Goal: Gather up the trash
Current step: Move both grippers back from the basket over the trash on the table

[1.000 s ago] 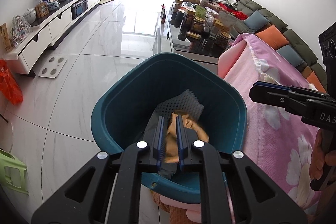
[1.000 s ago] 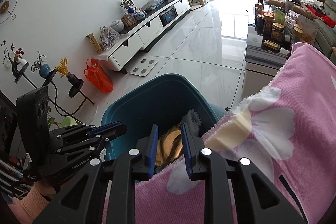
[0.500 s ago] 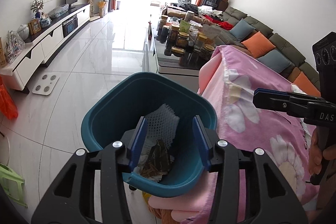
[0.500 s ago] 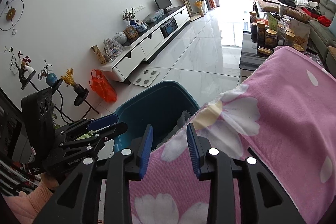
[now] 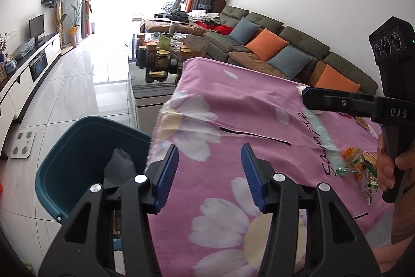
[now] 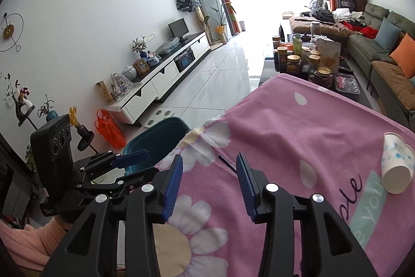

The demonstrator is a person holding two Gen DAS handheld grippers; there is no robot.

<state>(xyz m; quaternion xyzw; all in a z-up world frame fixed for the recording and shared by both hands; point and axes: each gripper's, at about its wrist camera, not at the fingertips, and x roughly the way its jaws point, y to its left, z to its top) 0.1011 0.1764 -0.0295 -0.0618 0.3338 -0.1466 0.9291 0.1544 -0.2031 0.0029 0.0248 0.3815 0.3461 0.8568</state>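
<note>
left gripper (image 5: 209,173) fills the bottom of its own view, jaws opening, nothing between the blue pads, only the pink flowered blanket (image 5: 233,121) beneath. right gripper (image 6: 209,181) sits low centre in its view, jaws opening too, empty over the same blanket.

the left view alone shows the torn wrappers (image 5: 360,168), orange and green, at the right edge of the frame, just beside the person's hand (image 5: 391,165) on the right gripper's handle. it also looks into the teal bin (image 5: 64,147) at lower left, grey foam netting (image 5: 119,165) inside. the right view alone shows the paper cup (image 6: 396,165) lying on its side on the blanket at the right edge, and the pink sleeve (image 6: 28,238) in the bottom-left corner.

both grippers tilt down over the blanket. the cup lies to the right of the right gripper and a little beyond it, apart. the wrappers lie right of the left gripper, apart. the bin stands left of both, against the blanket's edge.

further back, jars (image 6: 293,61) crowd a low table in the upper middle, then the sofa (image 5: 285,48) at upper right.
</note>
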